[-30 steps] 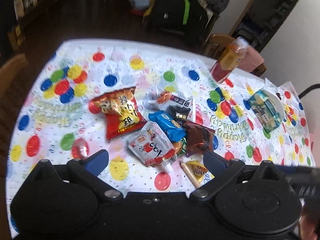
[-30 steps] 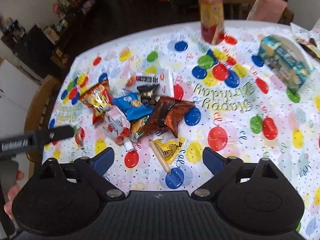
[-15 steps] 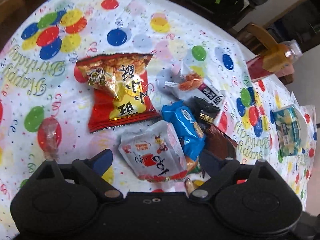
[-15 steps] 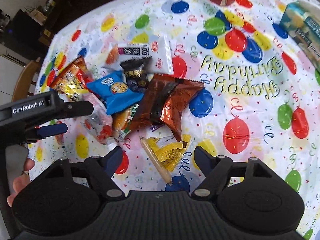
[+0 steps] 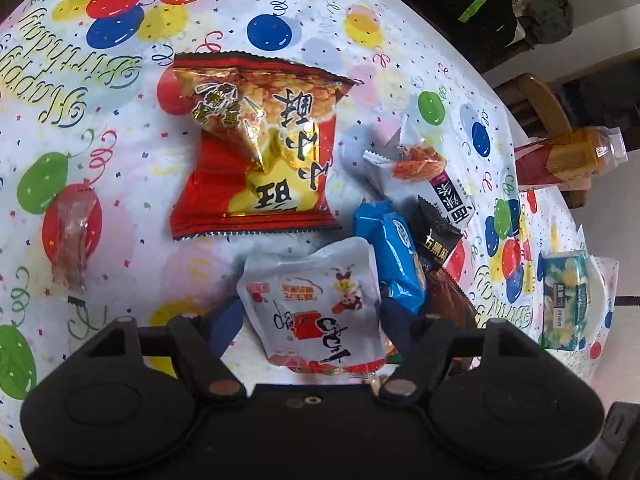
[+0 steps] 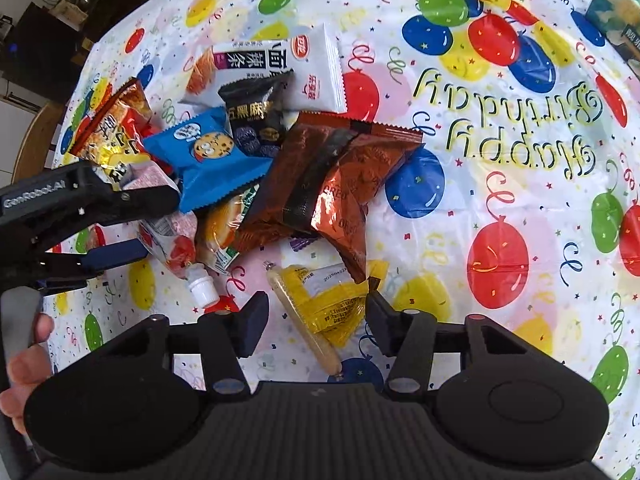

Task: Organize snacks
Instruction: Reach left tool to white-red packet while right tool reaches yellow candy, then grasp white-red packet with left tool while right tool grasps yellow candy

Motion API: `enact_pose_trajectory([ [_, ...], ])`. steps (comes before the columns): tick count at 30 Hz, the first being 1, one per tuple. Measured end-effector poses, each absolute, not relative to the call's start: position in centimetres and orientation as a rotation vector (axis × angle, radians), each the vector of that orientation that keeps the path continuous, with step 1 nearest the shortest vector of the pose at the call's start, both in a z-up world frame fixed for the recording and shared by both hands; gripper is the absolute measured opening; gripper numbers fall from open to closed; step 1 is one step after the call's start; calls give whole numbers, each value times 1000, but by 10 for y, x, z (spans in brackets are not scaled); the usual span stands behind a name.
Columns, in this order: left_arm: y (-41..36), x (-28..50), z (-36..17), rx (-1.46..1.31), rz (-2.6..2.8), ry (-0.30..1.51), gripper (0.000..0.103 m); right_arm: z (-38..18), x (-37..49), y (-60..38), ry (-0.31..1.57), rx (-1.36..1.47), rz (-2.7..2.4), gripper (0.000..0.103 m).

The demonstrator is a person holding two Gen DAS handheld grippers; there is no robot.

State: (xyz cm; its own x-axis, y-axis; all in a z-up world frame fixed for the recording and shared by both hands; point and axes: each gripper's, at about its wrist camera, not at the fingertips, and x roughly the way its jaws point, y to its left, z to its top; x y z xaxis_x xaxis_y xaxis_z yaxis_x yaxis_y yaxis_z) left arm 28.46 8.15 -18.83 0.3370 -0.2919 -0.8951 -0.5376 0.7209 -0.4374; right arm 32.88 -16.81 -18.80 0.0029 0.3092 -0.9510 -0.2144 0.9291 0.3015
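Observation:
A heap of snack packets lies on a balloon-print tablecloth (image 5: 120, 208). My left gripper (image 5: 312, 318) stands open, its fingers on either side of a white drink pouch (image 5: 316, 300) with red print and a white cap (image 6: 202, 286). Beside the pouch are a blue cookie packet (image 5: 396, 260), a black packet (image 5: 436, 236), a white spicy-strip packet (image 5: 424, 172) and a large red-and-gold bag (image 5: 264, 152). My right gripper (image 6: 316, 316) is open around a yellow sausage packet (image 6: 324, 308). A brown foil bag (image 6: 336, 184) lies just beyond it. The left gripper (image 6: 120, 228) shows in the right wrist view.
A small clear-wrapped candy (image 5: 72, 240) lies apart at the left. An orange drink bottle (image 5: 568, 160) stands at the far right edge, and a blue-green box (image 5: 568, 300) sits on a white plate. A wooden chair (image 5: 536, 104) and dark bags stand beyond the table.
Both grippers have come down and forward toward the pile. The left now brackets the white pouch; the right now brackets the yellow sausage packet, its fingers a little closer together.

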Motion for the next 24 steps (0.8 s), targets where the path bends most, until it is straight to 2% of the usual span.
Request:
enact_pose_trajectory([
  [10, 81, 278, -187, -799, 180, 1227, 72, -192, 329, -168, 1493, 90, 406, 25],
  [24, 85, 253, -168, -779, 156, 1198, 63, -151, 308, -187, 1410, 126, 440, 22],
])
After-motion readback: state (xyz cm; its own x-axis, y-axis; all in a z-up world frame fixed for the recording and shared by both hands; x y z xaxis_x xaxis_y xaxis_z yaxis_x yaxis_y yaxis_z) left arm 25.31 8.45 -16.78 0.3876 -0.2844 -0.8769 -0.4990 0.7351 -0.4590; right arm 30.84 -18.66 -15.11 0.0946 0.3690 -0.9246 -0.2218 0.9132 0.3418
